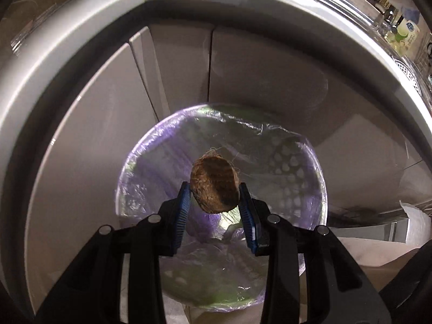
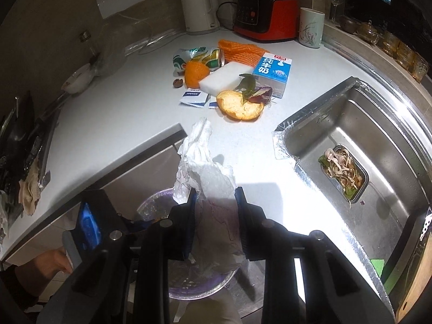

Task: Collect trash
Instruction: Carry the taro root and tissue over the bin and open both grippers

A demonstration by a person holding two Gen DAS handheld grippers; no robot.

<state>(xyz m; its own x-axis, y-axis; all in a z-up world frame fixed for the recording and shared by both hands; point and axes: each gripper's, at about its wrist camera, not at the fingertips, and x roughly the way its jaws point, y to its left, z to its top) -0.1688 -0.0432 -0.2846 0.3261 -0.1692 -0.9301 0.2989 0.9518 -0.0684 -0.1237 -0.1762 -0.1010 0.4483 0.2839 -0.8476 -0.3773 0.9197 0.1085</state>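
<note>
In the left wrist view my left gripper [image 1: 215, 191] is shut on a brown fuzzy kiwi-like peel [image 1: 214, 184], held above the trash bin [image 1: 310, 178], which is lined with a clear purple bag. In the right wrist view my right gripper [image 2: 215, 193] is shut on a crumpled white paper towel [image 2: 201, 162], held over the same bin [image 2: 199, 291] by the counter's front edge. The left gripper's body [image 2: 89, 226] shows at lower left. Trash lies on the counter: orange peels [image 2: 239, 105], a crushed can [image 2: 201, 56], a milk carton [image 2: 272, 74], sachets [image 2: 193, 98].
A steel sink [image 2: 364, 124] with a food tray [image 2: 344, 171] lies to the right. A white kettle [image 2: 198, 2], a red appliance [image 2: 266, 13] and a cup [image 2: 310, 27] stand at the back. Grey cabinet doors [image 1: 172, 67] are behind the bin. Dark utensils [image 2: 19, 140] lie at far left.
</note>
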